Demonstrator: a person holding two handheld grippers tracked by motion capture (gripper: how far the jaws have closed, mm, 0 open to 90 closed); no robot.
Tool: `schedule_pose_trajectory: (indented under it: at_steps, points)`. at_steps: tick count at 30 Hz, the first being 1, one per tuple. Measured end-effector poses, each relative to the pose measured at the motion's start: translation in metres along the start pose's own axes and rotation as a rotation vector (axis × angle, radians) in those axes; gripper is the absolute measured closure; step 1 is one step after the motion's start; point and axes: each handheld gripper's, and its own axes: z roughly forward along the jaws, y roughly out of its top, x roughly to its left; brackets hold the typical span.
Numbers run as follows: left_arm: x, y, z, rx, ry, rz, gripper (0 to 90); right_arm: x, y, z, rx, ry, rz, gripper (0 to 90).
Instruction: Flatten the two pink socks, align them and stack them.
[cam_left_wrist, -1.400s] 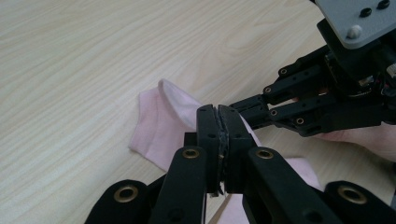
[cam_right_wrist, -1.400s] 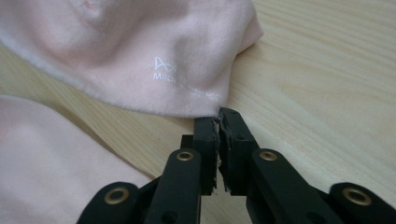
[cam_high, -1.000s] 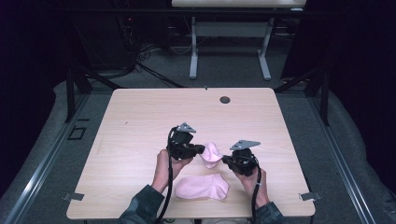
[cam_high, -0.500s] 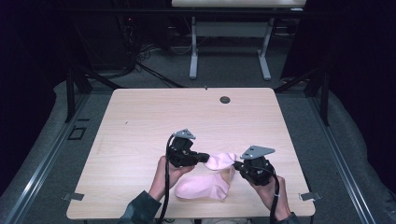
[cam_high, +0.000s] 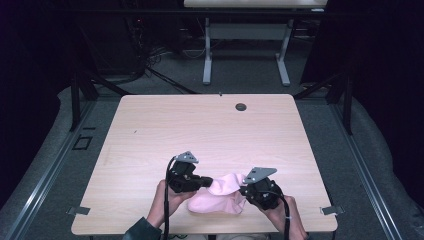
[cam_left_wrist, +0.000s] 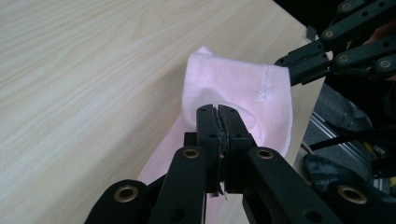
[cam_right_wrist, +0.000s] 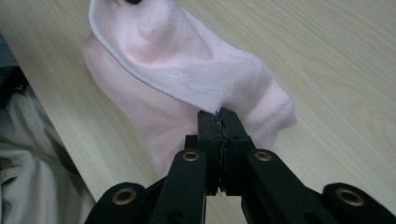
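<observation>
High view, left to right: left gripper (cam_high: 209, 181) sits near the table's (cam_high: 150, 125) front edge, a bit left of centre, jaws pointing right and clamped on the left corner of the pink sock's (cam_high: 226, 185) raised edge. Sock is between the two grippers, close to the front edge: lower part lies flat on the wood, upper part is lifted and folded over it. Right gripper (cam_high: 243, 190) comes in from the right, jaws pinched tight on the opposite corner of that same raised edge.

Left gripper view: jaws fully together with pink fabric nipped at the tips (cam_left_wrist: 218, 114); sock (cam_left_wrist: 243, 88) stretches away to the other gripper (cam_left_wrist: 299, 65), which bites the far corner. Small white print shows on the fabric there.

Right gripper view: same story, jaws closed on the hem (cam_right_wrist: 218, 116), sock (cam_right_wrist: 187, 70) draped taut-ish over the layer beneath; pale cloth of the person's clothing (cam_right_wrist: 32, 154) hangs below the table edge at left.

Read: mid-fold. Both grippers carry the top half across the bottom half.

Next, I'd say: bring the held edge down level onto the flat layer, keep the two corners aligned, only then release. Letting one side go first would likely skew the fold.
</observation>
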Motion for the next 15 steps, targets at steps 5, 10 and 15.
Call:
schedule_pose_trajectory:
  at_steps: [5,10,15]
  points:
    - [0.013,-0.018,-0.002,0.004,0.02,-0.051,88.5,0.007,-0.002,0.027,0.01,0.06,0.024,65.1]
    - [0.014,-0.024,0.0,-0.006,0.019,-0.065,88.5,0.017,-0.021,0.049,0.02,0.029,0.045,55.9]
    - [0.017,-0.026,0.0,-0.014,0.017,-0.081,88.5,0.022,-0.026,0.054,-0.003,-0.022,0.049,60.8]
